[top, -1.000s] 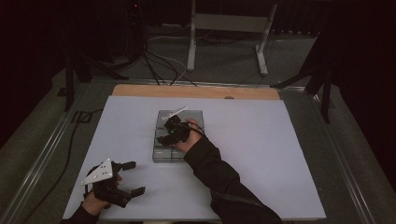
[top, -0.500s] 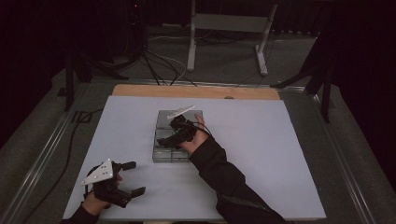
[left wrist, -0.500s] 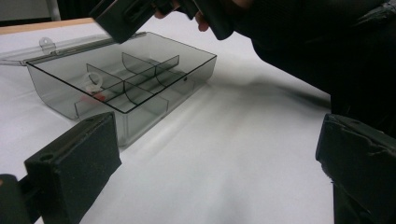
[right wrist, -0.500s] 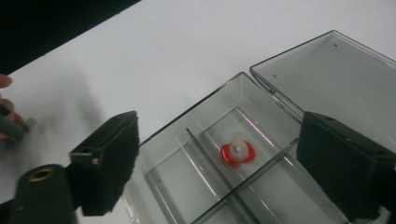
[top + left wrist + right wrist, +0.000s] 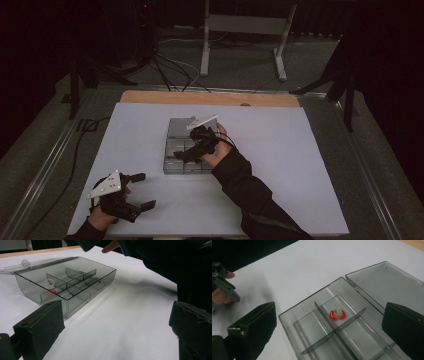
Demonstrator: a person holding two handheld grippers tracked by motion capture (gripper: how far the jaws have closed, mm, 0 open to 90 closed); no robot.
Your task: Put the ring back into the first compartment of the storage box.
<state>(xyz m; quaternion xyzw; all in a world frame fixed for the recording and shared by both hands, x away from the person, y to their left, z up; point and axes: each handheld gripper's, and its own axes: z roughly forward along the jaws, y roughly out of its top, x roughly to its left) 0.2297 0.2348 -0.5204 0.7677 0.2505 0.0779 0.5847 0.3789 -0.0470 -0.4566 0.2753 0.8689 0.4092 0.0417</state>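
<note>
A clear grey compartment box (image 5: 174,161) lies at the table's middle with its lid (image 5: 177,127) folded open behind it. A small red and white piece (image 5: 337,314) rests in one compartment, and it is also seen through the box wall as the red piece (image 5: 50,291). My right gripper (image 5: 190,152) hovers over the box, jaws wide open and holding nothing; the open right gripper (image 5: 329,323) looks down on the piece. My left gripper (image 5: 144,191) is open near the table's front left, and the left gripper (image 5: 116,325) faces the box (image 5: 75,280) from a short way off.
The white table top (image 5: 300,165) has a wooden strip (image 5: 210,98) along its far edge. The person's right sleeve (image 5: 175,262) crosses above the table beside the box. Metal rails (image 5: 45,165) run along the sides; cables and a stand lie on the floor beyond.
The right hand and its gripper have drifted slightly to the right over the box. The left gripper has stayed where it was.
</note>
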